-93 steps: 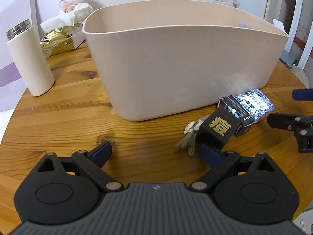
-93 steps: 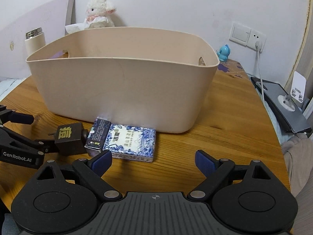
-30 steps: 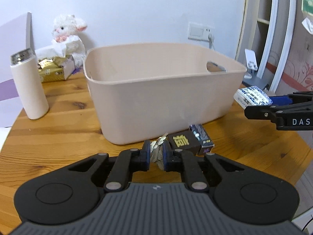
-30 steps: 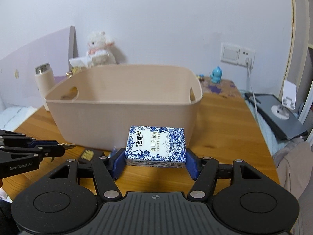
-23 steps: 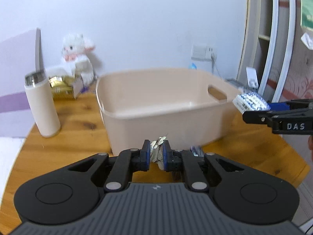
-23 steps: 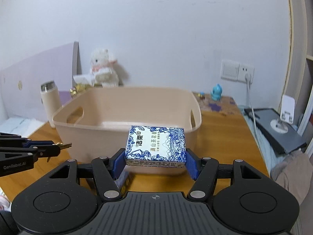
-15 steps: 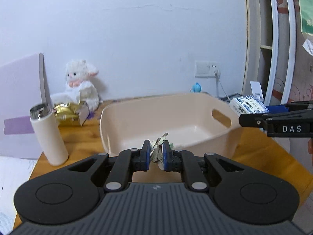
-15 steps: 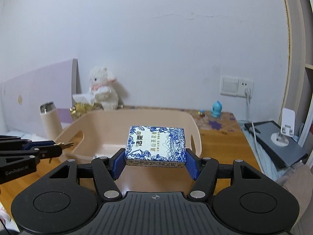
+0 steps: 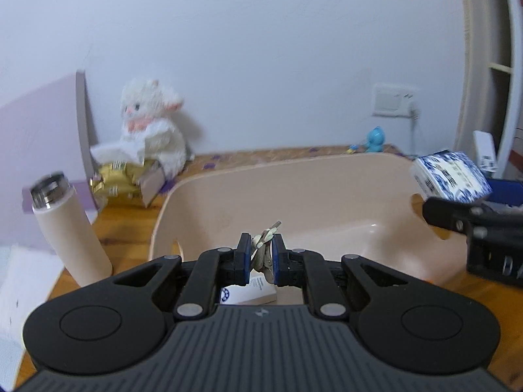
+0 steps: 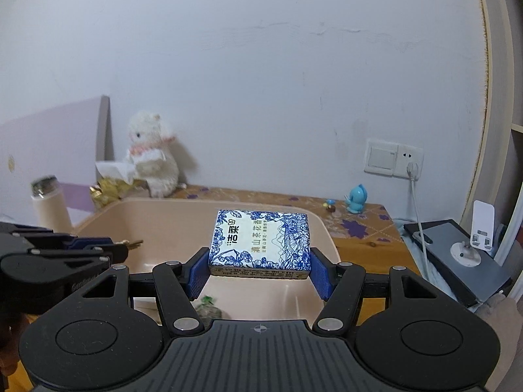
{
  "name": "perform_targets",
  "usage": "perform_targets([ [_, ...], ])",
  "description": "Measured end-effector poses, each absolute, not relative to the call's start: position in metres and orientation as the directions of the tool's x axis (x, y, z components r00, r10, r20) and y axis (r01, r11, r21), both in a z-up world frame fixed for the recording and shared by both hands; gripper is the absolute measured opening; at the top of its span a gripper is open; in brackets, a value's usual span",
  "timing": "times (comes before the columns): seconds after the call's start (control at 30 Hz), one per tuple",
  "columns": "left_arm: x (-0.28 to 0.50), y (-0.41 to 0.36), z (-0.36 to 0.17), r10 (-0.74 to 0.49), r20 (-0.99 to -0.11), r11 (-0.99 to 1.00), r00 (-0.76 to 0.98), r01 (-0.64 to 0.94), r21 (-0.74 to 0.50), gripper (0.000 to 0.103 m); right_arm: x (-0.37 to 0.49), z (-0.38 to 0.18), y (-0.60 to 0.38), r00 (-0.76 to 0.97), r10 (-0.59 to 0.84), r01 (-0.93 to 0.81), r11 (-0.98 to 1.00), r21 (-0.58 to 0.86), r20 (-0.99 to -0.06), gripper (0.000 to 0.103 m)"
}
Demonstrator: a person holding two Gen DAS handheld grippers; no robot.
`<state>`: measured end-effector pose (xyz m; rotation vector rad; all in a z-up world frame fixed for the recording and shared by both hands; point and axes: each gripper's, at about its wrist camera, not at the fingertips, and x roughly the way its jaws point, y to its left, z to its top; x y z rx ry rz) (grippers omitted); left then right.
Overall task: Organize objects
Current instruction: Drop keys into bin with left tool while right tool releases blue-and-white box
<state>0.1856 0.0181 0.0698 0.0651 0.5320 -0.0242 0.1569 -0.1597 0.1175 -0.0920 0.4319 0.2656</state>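
1. Keys [image 9: 264, 251] are hanging pinched in the left gripper [image 9: 261, 258] over the tub [image 9: 327, 176].
2. Right gripper [image 10: 260, 272] at 3 o'clock is clamping a tissue pack [image 10: 260, 243] above the tub.

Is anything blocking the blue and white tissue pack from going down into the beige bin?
Nothing visible blocks it. The right gripper holds the tissue pack above the open beige bin. The left gripper, shut on a bunch of keys, hangs off to its left, not under it. A greenish item already lies inside.
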Motion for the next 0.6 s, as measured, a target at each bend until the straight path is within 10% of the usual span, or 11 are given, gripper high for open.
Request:
perform_targets([
  [0.43, 0.214, 0.015, 0.038, 0.039, -0.608, 0.997, 0.793, 0.006, 0.073, 0.017, 0.175, 0.090, -0.148, 0.846, 0.199, -0.279, 0.956, -0.094, -0.495, 0.068],
  [0.6, 0.197, 0.016, 0.050, 0.033, -0.568, 0.998, 0.822, 0.005, 0.065, 0.069, 0.164, 0.102, -0.157, 0.862, 0.212, -0.273, 0.959, -0.071, -0.461, 0.080],
])
